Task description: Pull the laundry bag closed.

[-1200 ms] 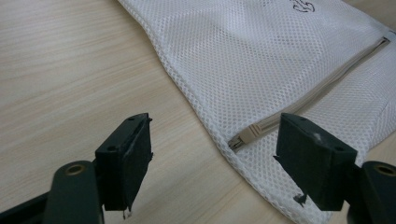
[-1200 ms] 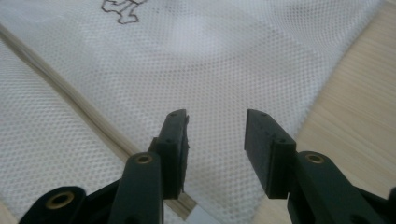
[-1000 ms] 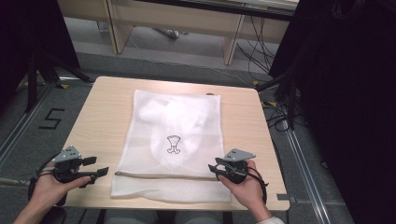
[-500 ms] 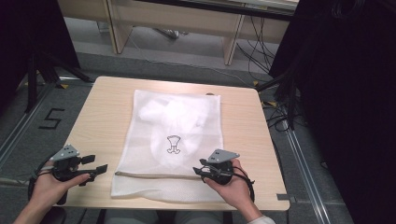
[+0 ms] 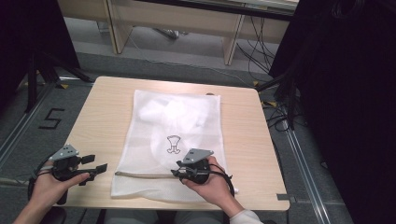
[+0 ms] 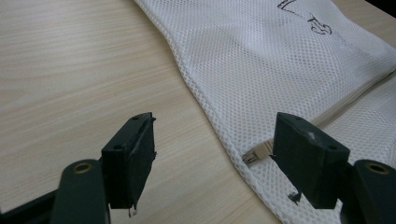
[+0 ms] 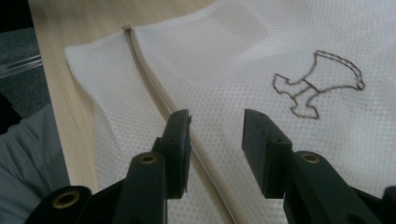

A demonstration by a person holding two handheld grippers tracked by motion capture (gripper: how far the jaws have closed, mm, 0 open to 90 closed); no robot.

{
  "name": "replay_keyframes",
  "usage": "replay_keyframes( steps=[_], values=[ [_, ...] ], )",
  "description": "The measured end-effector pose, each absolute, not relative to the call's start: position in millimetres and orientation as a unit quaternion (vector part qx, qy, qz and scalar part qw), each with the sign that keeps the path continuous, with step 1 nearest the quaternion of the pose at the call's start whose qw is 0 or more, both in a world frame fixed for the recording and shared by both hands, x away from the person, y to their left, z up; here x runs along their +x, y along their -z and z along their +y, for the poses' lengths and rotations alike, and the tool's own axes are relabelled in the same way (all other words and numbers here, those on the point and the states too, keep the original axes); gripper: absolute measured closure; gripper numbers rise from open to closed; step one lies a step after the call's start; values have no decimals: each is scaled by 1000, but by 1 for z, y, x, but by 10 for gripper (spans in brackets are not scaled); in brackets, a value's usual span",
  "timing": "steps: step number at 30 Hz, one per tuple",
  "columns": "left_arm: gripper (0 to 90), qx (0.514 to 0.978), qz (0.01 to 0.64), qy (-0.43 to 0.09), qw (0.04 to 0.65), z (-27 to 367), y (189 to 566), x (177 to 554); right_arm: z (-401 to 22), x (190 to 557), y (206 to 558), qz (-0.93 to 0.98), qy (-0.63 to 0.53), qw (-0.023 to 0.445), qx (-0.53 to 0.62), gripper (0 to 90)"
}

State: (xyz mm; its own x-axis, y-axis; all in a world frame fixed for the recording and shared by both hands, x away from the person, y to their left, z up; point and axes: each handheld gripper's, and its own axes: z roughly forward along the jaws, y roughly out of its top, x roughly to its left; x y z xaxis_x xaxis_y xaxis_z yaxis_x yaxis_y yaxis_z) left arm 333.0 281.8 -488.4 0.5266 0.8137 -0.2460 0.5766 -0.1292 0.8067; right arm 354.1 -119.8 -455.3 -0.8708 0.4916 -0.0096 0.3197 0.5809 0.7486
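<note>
Both grippers gaping: right gripper (image 5: 176, 173) slid left onto mesh bag (image 5: 175, 121), fingers just narrowing over zipper (image 7: 154, 79); left gripper (image 5: 99, 169) unmoved.

A black "5" (image 5: 52, 118) is marked on the floor left of the table (image 5: 100, 116).

- High view: fixed overhead on the person's side, facing forward and down, whole worktop (image 5: 116, 107) in frame.
- Left gripper view: low, close, at the mesh bag (image 6: 261, 56) edge.
- Right gripper view: close over the zipper (image 7: 159, 88); all share the bag.
</note>
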Motion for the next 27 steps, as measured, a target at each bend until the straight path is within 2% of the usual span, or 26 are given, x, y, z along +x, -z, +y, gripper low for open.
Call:
replay_keyframes(
  steps=[27],
  values=[
    [280, 743, 469, -131, 459, 282, 489, 333, -43, 365, 456, 902, -388, 74, 177, 649]
  ],
)
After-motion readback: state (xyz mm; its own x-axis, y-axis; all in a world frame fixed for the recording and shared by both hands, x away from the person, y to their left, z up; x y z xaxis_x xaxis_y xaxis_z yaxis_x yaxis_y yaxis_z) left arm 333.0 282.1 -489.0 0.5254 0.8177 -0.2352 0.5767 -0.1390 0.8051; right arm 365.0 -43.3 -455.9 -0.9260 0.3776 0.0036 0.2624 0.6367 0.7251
